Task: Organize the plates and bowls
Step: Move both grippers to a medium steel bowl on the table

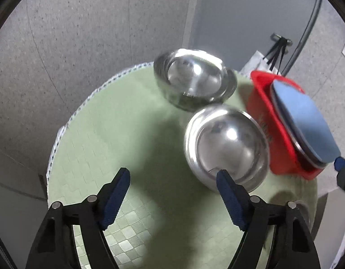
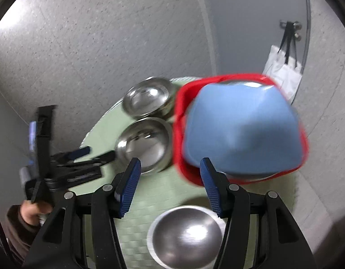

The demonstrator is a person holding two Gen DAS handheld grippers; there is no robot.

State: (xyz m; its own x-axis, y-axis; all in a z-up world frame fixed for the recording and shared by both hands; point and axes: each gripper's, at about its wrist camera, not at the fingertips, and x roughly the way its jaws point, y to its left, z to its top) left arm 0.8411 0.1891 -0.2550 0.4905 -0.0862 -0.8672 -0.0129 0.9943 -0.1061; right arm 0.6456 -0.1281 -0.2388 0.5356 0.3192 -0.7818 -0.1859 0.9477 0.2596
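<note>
Two steel bowls stand on a round green table. The far bowl (image 1: pixel 194 80) (image 2: pixel 148 98) is at the back, the near bowl (image 1: pixel 226 145) (image 2: pixel 143 143) in front of it. A red basket (image 1: pixel 275 125) (image 2: pixel 181 121) on the right holds a blue plate (image 1: pixel 304 116) (image 2: pixel 239 127) on top of steel plates. A third steel bowl (image 2: pixel 185 235) lies below my right gripper. My left gripper (image 1: pixel 173 179) (image 2: pixel 91 153) is open and empty, its right finger (image 1: pixel 230 192) at the near bowl's rim. My right gripper (image 2: pixel 170 170) is open and empty, in front of the basket.
The green checked mat (image 1: pixel 127 134) covers the round table, whose edge drops off to a grey speckled floor (image 1: pixel 71 44). A white bag (image 2: pixel 282 71) hangs from a hook on the wall behind the basket.
</note>
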